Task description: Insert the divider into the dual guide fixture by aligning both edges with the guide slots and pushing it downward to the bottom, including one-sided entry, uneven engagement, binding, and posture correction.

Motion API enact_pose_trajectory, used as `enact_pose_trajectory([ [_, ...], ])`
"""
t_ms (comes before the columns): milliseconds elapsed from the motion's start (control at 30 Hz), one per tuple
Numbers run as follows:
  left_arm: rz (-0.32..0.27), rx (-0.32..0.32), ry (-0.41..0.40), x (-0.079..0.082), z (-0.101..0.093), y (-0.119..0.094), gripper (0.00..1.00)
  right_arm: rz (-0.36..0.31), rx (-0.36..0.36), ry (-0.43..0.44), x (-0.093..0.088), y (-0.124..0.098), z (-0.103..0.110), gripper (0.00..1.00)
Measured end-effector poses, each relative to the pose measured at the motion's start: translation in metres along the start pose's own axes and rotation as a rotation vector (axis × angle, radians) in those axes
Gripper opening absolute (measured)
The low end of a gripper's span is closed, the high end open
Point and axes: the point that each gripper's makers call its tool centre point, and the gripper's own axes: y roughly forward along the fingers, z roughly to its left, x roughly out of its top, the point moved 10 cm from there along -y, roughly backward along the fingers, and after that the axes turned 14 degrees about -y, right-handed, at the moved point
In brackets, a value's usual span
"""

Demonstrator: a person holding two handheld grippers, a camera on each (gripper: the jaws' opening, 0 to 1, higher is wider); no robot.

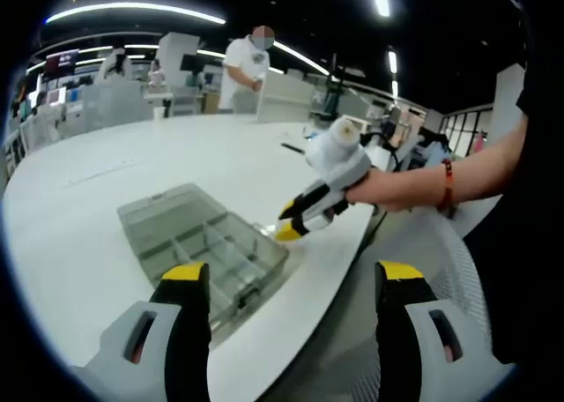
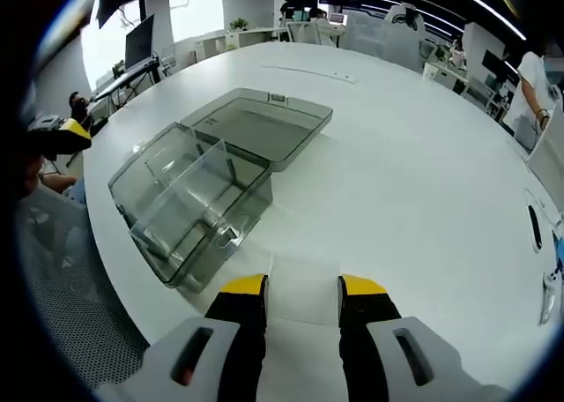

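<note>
Picking up: we close the right gripper (image 2: 302, 289) (jaws parted, empty) squarely on the clear divider (image 2: 295, 289) lying flat.
Left gripper (image 1: 293, 274): wide open, empty; we steady the fixture box (image 2: 189, 199).

A smoky grey, see-through plastic box with dividers (image 2: 189, 204) sits on a plain white round table (image 2: 414, 182). Both grey grippers (image 1: 289, 283) (image 2: 301, 294) carry black jaws capped yellow (the wristband (image 1: 448, 183) is red).
</note>
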Motion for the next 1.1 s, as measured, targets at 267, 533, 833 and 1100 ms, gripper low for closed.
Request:
enact_pose_trajectory([
  [267, -0.005, 0.002, 0.005, 0.001, -0.001, -0.001, 0.75, -0.027, -0.015, 0.022, 0.004, -0.005, -0.001, 0.27],
  [533, -0.014, -0.004, 0.001, 0.001, -0.003, 0.0, 0.75, -0.071, -0.038, 0.034, 0.01, -0.02, -0.001, 0.27],
  [833, -0.031, 0.017, -0.015, 0.002, -0.005, -0.003, 0.74, -0.125, -0.038, 0.022, 0.025, -0.034, 0.0, 0.27],
  [1100, -0.062, 0.044, -0.043, 0.003, -0.006, -0.006, 0.73, -0.18, -0.007, -0.028, 0.042, -0.041, 0.007, 0.27],
])
